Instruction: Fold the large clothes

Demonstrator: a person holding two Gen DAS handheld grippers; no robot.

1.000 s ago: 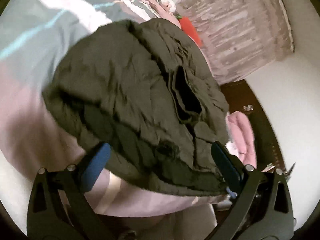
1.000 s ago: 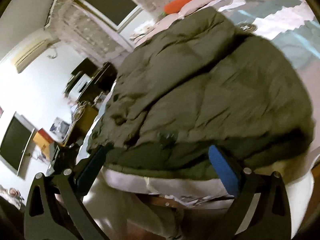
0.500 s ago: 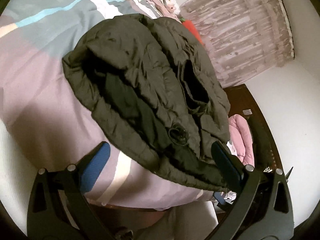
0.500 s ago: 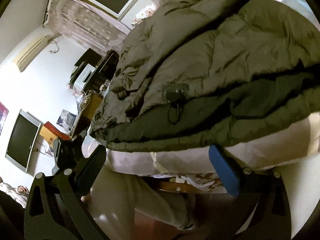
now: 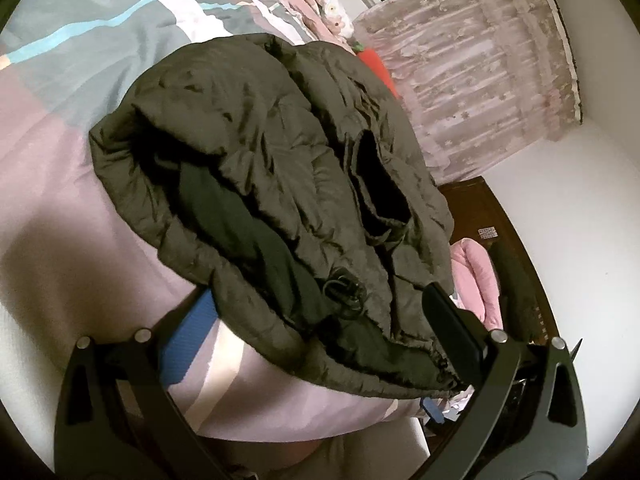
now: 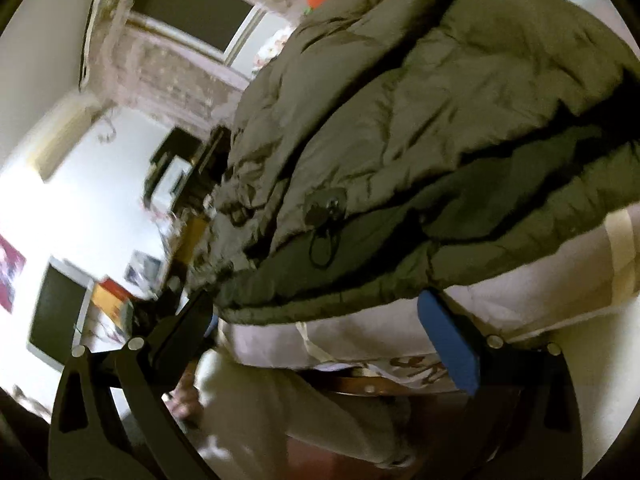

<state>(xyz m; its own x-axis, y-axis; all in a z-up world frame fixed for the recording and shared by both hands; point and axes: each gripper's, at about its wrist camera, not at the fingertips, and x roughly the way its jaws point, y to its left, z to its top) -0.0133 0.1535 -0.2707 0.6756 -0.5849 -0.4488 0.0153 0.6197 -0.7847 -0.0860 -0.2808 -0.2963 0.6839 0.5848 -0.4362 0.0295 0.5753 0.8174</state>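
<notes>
Since a second ago both tools have drawn close, so the dark padded jacket (image 5: 280,184) now fills each view. It lies bunched on the pink and grey bedspread (image 5: 60,184), its hem between the spread fingers of the left gripper (image 5: 320,320) and right gripper (image 6: 316,320); both stand wide, holding nothing. Only the left view shows the lace curtain (image 5: 488,80); only the right shows the wall screen (image 6: 56,308)

bulky jacket (image 5: 272,184) ahead, bare bedspread (image 5: 60,184) leftward
</notes>
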